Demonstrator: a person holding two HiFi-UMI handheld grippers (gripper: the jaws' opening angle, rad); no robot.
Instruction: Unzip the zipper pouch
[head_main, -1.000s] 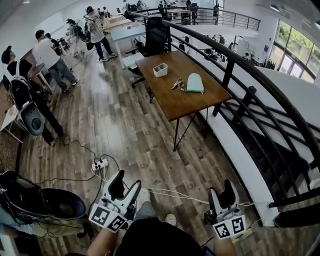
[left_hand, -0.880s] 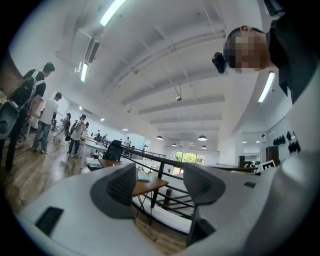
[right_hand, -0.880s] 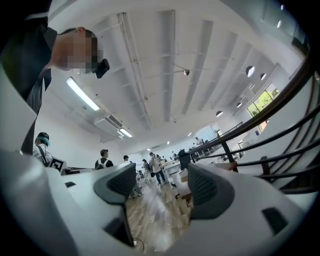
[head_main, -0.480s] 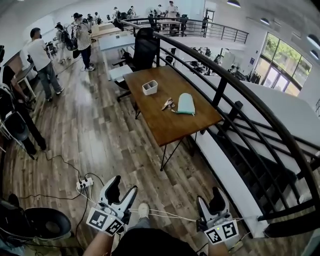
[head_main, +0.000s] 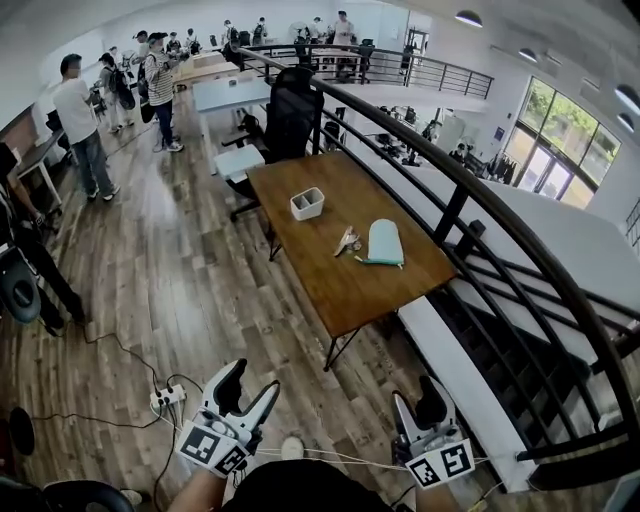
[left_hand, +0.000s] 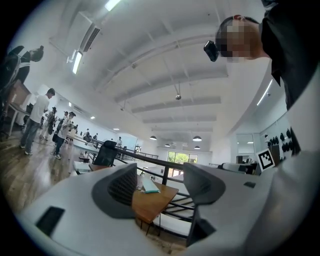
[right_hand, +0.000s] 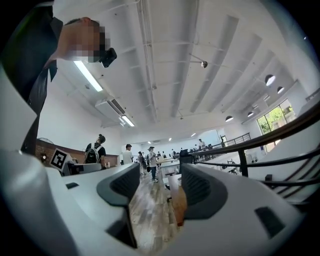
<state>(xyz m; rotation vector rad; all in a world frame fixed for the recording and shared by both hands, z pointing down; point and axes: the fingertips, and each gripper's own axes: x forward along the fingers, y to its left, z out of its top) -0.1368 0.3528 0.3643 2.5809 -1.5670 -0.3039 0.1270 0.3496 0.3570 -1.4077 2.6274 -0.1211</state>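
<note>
The mint-green zipper pouch (head_main: 385, 242) lies flat on a brown wooden table (head_main: 330, 270) well ahead of me, next to a small bunch of keys (head_main: 348, 240). Both grippers hang low above the floor, far short of the table. My left gripper (head_main: 250, 383) is open and empty; the left gripper view shows the pouch (left_hand: 149, 186) small and distant between its jaws. My right gripper (head_main: 417, 398) is open too. Its jaws have just been closing a little, with nothing between them (right_hand: 159, 192).
A white box (head_main: 307, 203) sits on the table's far half. A black railing (head_main: 480, 215) runs along the table's right side. An office chair (head_main: 290, 115) stands behind it. A power strip (head_main: 165, 399) and cables lie on the floor at my left. People stand far left.
Both grippers have travelled forward over the floor and the table with the pouch now appears nearer and lower in the head view. The dark round thing at lower left has dropped out of view.
</note>
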